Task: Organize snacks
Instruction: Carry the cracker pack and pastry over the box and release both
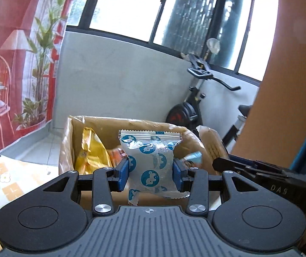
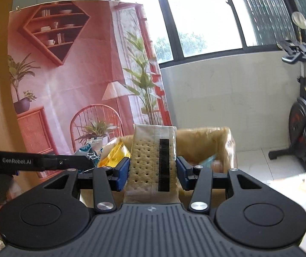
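1. The left gripper (image 1: 150,172) is clamped on a blue-printed snack packet (image 1: 149,162), held upright in front of the cardboard box (image 1: 67,150). The film looks light, soft and slippery; grip mid-body.
2. The right gripper (image 2: 153,171) is clamped on a cracker pack (image 2: 153,162). Its contents are likely brittle; squeeze gently.
3. Yellow bag (image 1: 92,150) already occupies the box; an exercise bike (image 1: 198,98) stands behind.

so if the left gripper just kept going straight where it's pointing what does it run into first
Probably the cardboard box: the left gripper, shut on the blue-print packet, points at its open top, likely meeting the yellow bag inside. Depth is unclear.
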Demonstrator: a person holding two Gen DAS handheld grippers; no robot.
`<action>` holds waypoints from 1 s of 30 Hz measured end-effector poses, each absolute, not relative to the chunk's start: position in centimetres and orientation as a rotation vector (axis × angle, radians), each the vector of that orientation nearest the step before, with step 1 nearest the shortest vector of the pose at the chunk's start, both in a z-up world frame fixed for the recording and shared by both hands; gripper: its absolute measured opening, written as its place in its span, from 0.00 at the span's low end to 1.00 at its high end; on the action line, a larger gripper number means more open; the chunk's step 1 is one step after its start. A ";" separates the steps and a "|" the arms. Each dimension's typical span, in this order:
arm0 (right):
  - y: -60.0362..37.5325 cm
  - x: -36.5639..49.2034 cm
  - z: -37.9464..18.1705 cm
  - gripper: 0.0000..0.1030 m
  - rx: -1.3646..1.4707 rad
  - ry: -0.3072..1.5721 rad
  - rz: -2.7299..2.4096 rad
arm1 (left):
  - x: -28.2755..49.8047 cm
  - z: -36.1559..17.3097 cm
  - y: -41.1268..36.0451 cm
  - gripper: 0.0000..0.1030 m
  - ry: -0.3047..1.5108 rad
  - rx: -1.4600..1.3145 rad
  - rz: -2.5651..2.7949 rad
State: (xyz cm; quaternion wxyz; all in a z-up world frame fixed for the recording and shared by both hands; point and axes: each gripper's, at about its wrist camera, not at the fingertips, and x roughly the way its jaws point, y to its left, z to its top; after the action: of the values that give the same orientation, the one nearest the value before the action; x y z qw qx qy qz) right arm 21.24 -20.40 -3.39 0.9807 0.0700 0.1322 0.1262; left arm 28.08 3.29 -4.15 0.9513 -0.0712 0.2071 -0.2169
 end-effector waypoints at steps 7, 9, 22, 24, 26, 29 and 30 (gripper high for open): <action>-19.5 26.8 -4.6 0.47 0.104 0.307 0.221 | 32.2 -4.2 2.8 0.43 0.434 -0.131 -0.392; -19.1 27.8 -5.1 0.47 0.097 0.310 0.211 | 33.0 -4.5 3.0 0.43 0.446 -0.123 -0.380; -18.3 29.5 -6.8 0.53 0.075 0.340 0.164 | 34.0 -6.2 4.0 0.57 0.510 -0.116 -0.344; -18.3 29.1 -6.8 0.56 0.068 0.339 0.162 | 33.6 -5.8 4.2 0.60 0.498 -0.115 -0.343; -18.4 28.6 -6.7 0.56 0.077 0.341 0.161 | 33.1 -5.3 4.4 0.60 0.491 -0.113 -0.348; -18.6 27.5 -6.4 0.56 0.097 0.326 0.159 | 32.1 -4.6 4.5 0.60 0.480 -0.101 -0.363; -18.7 27.1 -6.2 0.56 0.104 0.320 0.161 | 31.8 -4.4 4.6 0.60 0.474 -0.095 -0.365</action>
State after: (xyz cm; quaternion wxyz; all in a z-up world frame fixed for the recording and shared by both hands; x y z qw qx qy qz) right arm 27.08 -18.69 -6.18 0.9827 0.0519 0.1589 0.0802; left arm 31.80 4.57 -4.38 0.9545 -0.0468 0.2336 -0.1795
